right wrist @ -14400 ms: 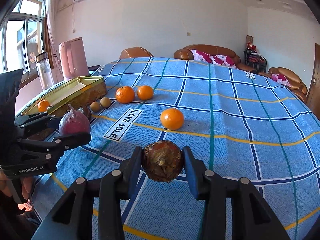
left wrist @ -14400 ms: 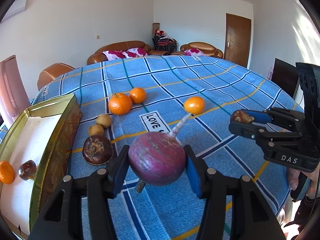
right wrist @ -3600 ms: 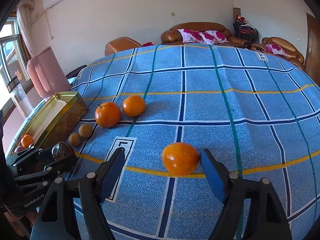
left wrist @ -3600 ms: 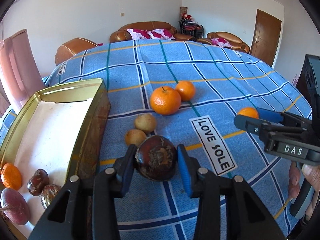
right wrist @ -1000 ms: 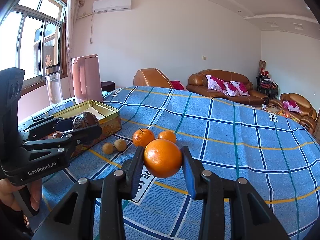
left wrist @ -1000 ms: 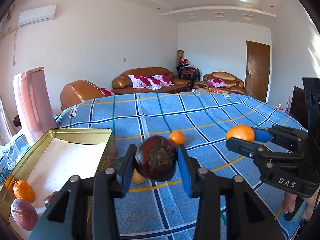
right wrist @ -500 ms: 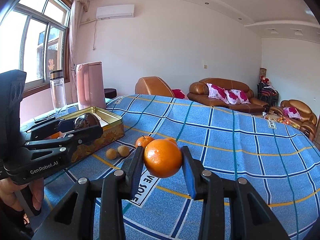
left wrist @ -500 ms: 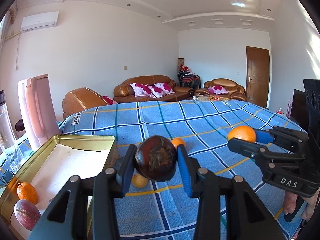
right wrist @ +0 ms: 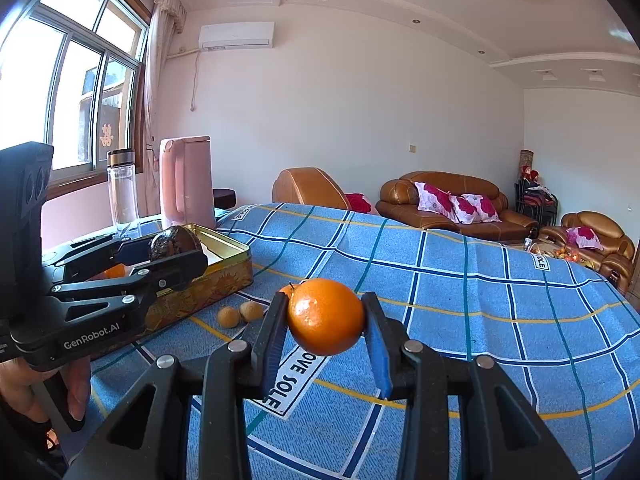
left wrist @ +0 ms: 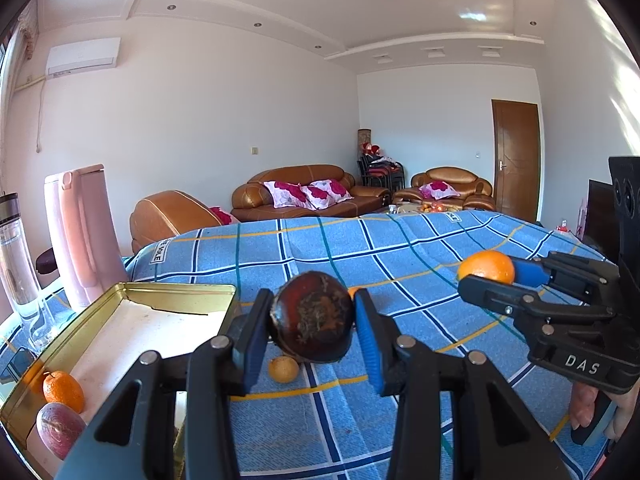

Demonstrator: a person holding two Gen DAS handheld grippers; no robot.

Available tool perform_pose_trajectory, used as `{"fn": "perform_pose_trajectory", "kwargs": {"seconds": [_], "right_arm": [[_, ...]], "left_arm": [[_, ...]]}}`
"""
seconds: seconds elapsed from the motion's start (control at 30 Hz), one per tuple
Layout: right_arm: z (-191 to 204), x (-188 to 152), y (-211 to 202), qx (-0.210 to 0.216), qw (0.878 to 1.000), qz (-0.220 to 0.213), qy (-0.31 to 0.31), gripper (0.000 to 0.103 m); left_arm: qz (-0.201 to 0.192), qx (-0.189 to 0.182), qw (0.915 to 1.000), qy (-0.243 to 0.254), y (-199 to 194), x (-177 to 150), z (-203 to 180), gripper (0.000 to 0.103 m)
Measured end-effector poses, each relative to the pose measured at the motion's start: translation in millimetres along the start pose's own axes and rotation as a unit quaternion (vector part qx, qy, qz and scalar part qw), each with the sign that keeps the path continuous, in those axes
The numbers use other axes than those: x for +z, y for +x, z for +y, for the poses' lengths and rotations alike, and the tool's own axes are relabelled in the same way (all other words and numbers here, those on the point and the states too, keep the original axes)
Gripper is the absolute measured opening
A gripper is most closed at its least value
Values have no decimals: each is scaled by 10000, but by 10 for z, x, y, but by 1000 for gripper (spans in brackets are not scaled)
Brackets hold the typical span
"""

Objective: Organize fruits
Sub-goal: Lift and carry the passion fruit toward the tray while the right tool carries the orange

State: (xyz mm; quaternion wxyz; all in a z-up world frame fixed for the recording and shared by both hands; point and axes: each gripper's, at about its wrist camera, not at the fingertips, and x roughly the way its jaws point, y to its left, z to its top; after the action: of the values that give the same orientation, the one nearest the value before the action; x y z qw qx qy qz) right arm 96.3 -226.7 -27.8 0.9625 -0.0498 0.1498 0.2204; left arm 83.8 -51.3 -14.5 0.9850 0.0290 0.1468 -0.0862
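My left gripper (left wrist: 312, 318) is shut on a dark brown round fruit (left wrist: 311, 317) and holds it above the blue checked tablecloth, right of the gold tin tray (left wrist: 176, 294). My right gripper (right wrist: 325, 316) is shut on an orange (right wrist: 325, 315), held above the cloth. The left gripper also shows in the right wrist view (right wrist: 176, 250), over the tray's near end. The right gripper shows in the left wrist view (left wrist: 486, 270) with its orange. The tray holds an orange (left wrist: 63, 390) and a purple-red fruit (left wrist: 59, 428).
Two small tan fruits (right wrist: 240, 314) lie on the cloth beside the tray, with another orange (right wrist: 287, 290) behind my held one. A pink kettle (right wrist: 186, 180) and a clear bottle (right wrist: 122, 188) stand behind the tray. Sofas stand beyond the table.
Both grippers have risen and tilted upward with their fruits still held. More of the room and ceiling shows; the table sits lower in both views.
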Motion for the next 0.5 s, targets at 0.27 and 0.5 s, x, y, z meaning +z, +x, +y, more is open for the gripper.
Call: {"fn": "perform_pose_trajectory", "kwargs": {"seconds": [0.27,0.5], "right_arm": [[26,4,-15,10,10000,-31,-61,39],[62,-1,-24,28,9999,-31,-102,39]], "left_arm": [[-7,-8,10000,-31,-5,-1,18,42],[6,7,10000,-70,-19,-4,26,42]]}}
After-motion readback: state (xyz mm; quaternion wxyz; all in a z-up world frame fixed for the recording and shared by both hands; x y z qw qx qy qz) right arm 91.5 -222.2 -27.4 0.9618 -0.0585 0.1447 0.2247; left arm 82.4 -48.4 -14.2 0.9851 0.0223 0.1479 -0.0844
